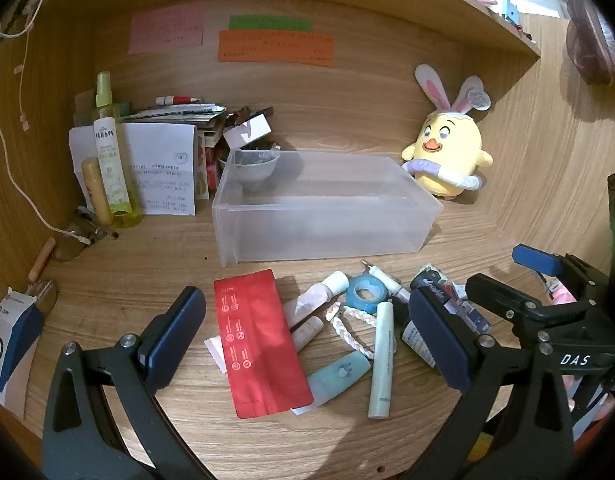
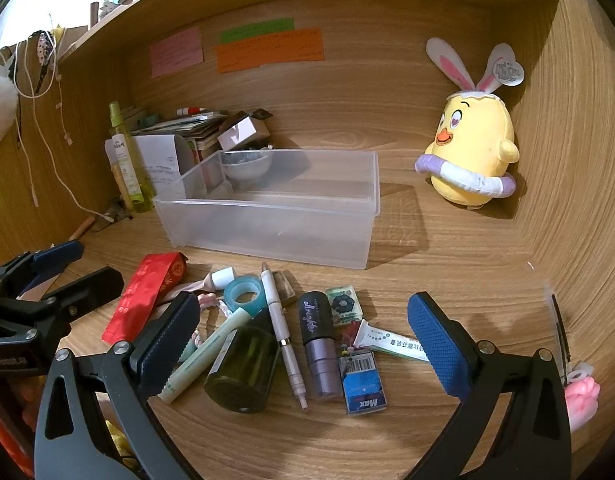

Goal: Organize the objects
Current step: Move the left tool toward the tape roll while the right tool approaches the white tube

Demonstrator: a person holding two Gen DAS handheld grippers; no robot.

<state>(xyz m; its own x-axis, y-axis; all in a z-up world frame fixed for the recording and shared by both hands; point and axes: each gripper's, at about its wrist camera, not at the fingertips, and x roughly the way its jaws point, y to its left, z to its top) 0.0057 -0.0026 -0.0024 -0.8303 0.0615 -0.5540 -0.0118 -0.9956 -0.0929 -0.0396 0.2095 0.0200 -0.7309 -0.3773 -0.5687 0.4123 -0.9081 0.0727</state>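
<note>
Holding both tools tilted down over the wooden desk [image 1: 155,248], we keep the left gripper [image 1: 307,328] spread wide with nothing between its pads, and the right gripper [image 2: 303,332] spread just as wide and empty too. From the left wrist view, the clear plastic bin [image 1: 319,216] sits at twelve o'clock of our jaws, with a small grey bowl [image 1: 255,166] showing through its far left corner. Below the bin lies the clutter we must sort: a red pouch [image 1: 255,340] just beside the left finger, a blue tape roll [image 1: 365,294] at one o'clock of it, a white braided cord [image 1: 347,330], and a pale green tube [image 1: 381,360] pointing toward six o'clock. From the right wrist view, a dark green jar [image 2: 243,368] lies on its side beside a white pen [image 2: 283,336], a purple lipstick [image 2: 319,344] and a blue staple box [image 2: 363,384]. At two o'clock of the bin, well apart, a yellow chick plush [image 2: 471,140] stands upright.
</note>
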